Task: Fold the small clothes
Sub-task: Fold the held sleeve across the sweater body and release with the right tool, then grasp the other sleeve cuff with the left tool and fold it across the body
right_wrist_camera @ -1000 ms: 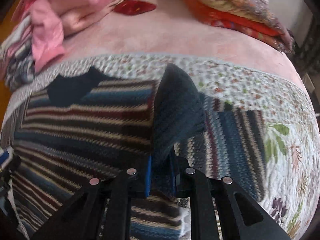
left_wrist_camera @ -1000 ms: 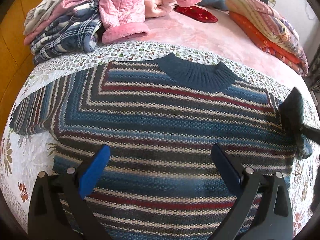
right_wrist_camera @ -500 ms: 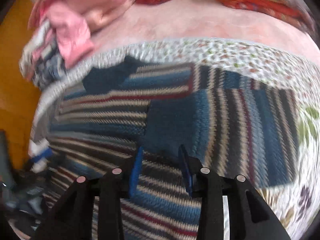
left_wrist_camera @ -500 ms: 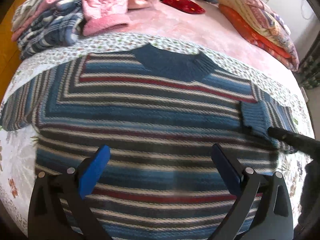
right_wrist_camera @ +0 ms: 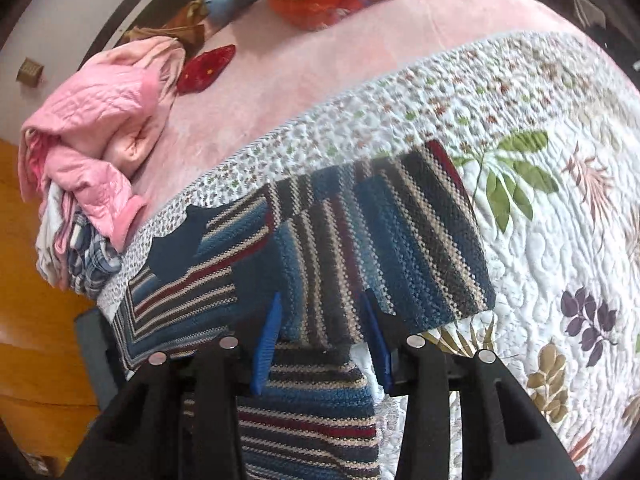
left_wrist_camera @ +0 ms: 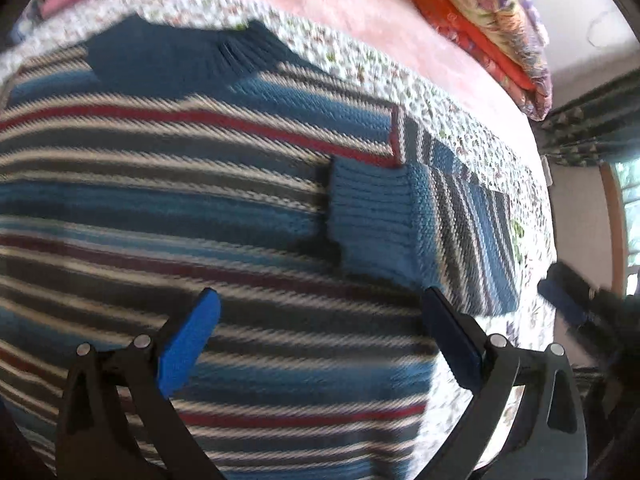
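Note:
A striped blue, grey and red knit sweater [left_wrist_camera: 168, 208] lies flat on a floral quilt [left_wrist_camera: 472, 136], its dark blue collar [left_wrist_camera: 176, 56] toward the far side. Its right sleeve [left_wrist_camera: 400, 220] is folded inward across the chest, also seen as the sleeve [right_wrist_camera: 384, 248] in the right wrist view. My left gripper [left_wrist_camera: 316, 336] hovers open over the sweater's lower body, holding nothing. Just short of the folded sleeve, my right gripper [right_wrist_camera: 320, 340] stands open over the sweater's side, nothing between its blue pads. The right gripper [left_wrist_camera: 568, 304] also shows at the quilt's right edge in the left wrist view.
A pile of pink and plaid clothes [right_wrist_camera: 96, 152] sits at the far left on the pink bedspread [right_wrist_camera: 320, 60]. Folded orange and patterned blankets [left_wrist_camera: 488, 28] lie at the far right. A red item [right_wrist_camera: 208, 68] rests near the pile. Wooden floor [right_wrist_camera: 36, 320] is left of the bed.
My right gripper laid the sleeve across the chest, let go of it and drew back to the right. The left gripper shifted toward the sweater's right side, staying open.

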The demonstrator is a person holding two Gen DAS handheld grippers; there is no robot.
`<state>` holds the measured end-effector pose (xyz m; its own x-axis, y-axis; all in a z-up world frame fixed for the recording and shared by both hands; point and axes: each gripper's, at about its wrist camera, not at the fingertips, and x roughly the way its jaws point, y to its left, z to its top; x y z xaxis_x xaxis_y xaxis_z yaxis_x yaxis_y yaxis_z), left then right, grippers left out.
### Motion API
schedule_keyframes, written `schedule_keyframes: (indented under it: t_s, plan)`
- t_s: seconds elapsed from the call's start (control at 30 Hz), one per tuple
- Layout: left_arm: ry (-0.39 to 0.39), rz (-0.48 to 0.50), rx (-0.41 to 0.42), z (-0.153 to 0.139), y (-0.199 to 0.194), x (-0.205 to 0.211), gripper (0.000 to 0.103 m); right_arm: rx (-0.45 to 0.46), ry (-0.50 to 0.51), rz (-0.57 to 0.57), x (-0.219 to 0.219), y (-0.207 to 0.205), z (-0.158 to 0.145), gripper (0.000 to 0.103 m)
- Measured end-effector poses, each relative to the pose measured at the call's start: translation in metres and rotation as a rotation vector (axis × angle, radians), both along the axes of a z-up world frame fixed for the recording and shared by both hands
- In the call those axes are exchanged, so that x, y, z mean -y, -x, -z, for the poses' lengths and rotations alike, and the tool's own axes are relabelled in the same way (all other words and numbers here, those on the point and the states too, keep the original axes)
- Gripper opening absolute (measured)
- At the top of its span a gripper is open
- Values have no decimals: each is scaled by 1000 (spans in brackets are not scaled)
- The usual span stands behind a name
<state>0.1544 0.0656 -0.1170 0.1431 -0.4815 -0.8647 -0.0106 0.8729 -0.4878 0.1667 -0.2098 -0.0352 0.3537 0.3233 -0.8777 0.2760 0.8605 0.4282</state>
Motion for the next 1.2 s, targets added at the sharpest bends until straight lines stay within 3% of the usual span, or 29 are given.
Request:
schedule_keyframes:
  t_s: [0.13, 0.2, 0.27, 0.37, 0.43, 0.8, 1.03, 1.2]
  plan:
    - [78, 37, -71, 12, -10, 23, 63, 3, 13, 20, 12, -1, 1, 42]
    - [105, 36, -92, 16, -12, 32, 57, 7, 13, 37, 19, 0, 0, 43]
    - [100, 36, -82, 18, -14, 41, 34, 7, 11, 57, 25, 0, 0, 43]
    - [91, 53, -69, 13, -15, 47, 16, -1, 16, 70, 32, 0, 3, 43]
    - [93, 61, -16, 3, -15, 50, 9, -7, 25, 76, 34, -1, 6, 43]
    - [105, 81, 236, -78, -14, 31, 7, -59, 7, 144, 58, 0, 31, 51]
    - [156, 45, 284, -103, -14, -17, 7, -92, -74, 161, 62, 1, 51, 53]
    - [140, 8, 332, -118, -13, -63, 7, -84, -64, 128, 53, -2, 51, 57]
